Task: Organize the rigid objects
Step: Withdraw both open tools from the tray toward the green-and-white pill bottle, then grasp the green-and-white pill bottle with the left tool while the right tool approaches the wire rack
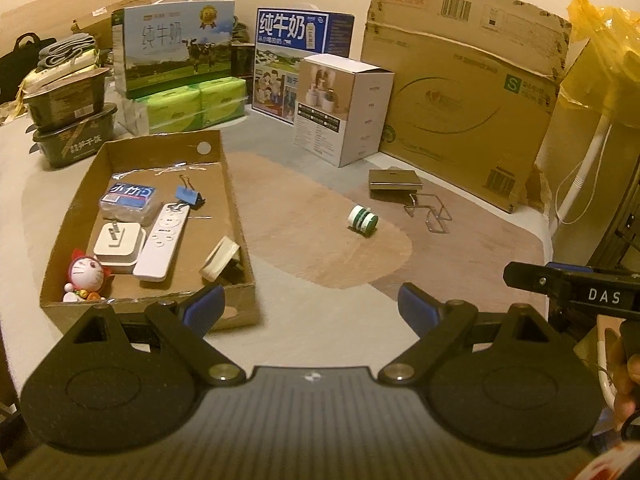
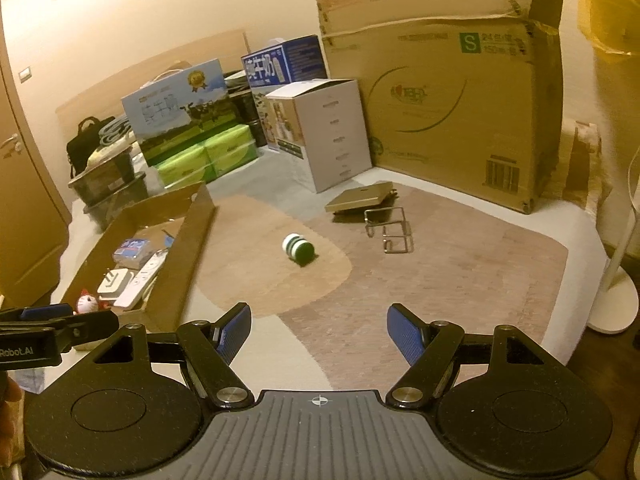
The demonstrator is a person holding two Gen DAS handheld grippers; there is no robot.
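Both grippers, left (image 1: 310, 308) & right (image 2: 319, 330), are held wide w/ nothing between pads, so a pick step is judged due: green-white roll (image 2: 298, 249) lies mid-mat, right of cardboard tray (image 1: 236, 196); approach & closing needed next.

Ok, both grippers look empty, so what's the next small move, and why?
Probably ease the right gripper forward toward the green-and-white roll. Its fingers stand open with nothing between them, and the roll lies loose on the mat, nearest of the items outside the cardboard tray.
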